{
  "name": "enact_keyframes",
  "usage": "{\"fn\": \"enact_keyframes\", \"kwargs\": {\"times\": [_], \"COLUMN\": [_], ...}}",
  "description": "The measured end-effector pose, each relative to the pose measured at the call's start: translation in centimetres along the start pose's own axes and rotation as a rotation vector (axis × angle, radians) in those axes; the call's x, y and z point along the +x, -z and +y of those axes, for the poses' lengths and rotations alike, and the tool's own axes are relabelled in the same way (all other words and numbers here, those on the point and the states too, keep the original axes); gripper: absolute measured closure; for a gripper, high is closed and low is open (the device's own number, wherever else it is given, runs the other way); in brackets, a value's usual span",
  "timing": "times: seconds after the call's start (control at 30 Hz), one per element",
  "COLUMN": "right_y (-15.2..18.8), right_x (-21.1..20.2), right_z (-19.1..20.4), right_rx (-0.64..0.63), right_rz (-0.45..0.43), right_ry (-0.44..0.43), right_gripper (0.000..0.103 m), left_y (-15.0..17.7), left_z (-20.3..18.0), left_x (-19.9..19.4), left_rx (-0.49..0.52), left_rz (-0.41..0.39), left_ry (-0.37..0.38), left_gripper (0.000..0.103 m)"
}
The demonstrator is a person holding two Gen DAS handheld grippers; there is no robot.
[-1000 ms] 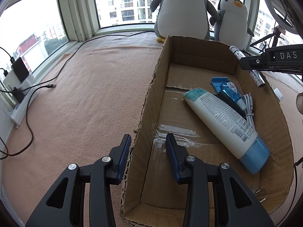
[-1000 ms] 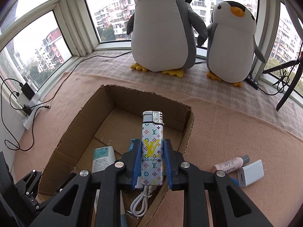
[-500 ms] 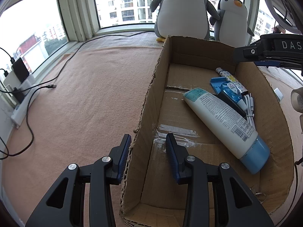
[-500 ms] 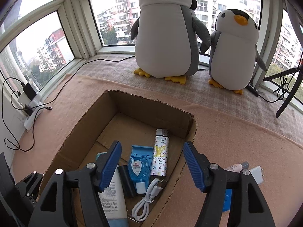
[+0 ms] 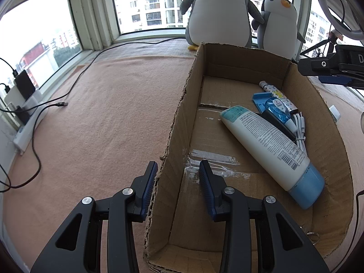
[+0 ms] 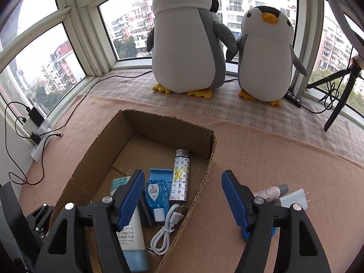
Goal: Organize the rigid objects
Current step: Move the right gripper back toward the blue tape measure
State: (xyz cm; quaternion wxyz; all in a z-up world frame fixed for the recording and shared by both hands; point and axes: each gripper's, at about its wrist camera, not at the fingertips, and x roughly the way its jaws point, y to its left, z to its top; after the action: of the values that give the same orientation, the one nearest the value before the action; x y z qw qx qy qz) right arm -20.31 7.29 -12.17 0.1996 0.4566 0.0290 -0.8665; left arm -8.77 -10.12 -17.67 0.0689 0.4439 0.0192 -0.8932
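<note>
While the left tongs sit apart over the box wall, the right tongs gape empty above the lighter; the box's left half is bare.

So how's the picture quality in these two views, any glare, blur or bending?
Left wrist view: windows blown out white, window frames bow from fisheye, box interior evenly lit, tube print sharp. Right wrist view: daylight from behind the penguins, soft shadows only, lighter pattern crisp, dark vignette in the corners, no motion blur.
</note>
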Motion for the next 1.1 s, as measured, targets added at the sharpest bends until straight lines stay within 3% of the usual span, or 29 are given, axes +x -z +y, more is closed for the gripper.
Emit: {"fn": "enact_keyframes", "kwargs": {"times": [0.6, 1.1], "right_y": [3.0, 7.0], "right_x": [-4.1, -1.0], "right_z": [-8.3, -9.6], "right_rx": [0.147, 0.134], "right_rz": [0.004, 0.084], "right_ry": [0.032, 0.095], "right_gripper": [0.036, 0.036], "left_y": [-0.1, -0.1], "left_z": [-0.1, -0.3], "left_x": [-0.1, -0.1], "left_rx": [0.013, 0.017], "left_rz": [0.002, 0.004], "left_ry": [-0.012, -0.017], "left_gripper": [0.068, 0.067]}}
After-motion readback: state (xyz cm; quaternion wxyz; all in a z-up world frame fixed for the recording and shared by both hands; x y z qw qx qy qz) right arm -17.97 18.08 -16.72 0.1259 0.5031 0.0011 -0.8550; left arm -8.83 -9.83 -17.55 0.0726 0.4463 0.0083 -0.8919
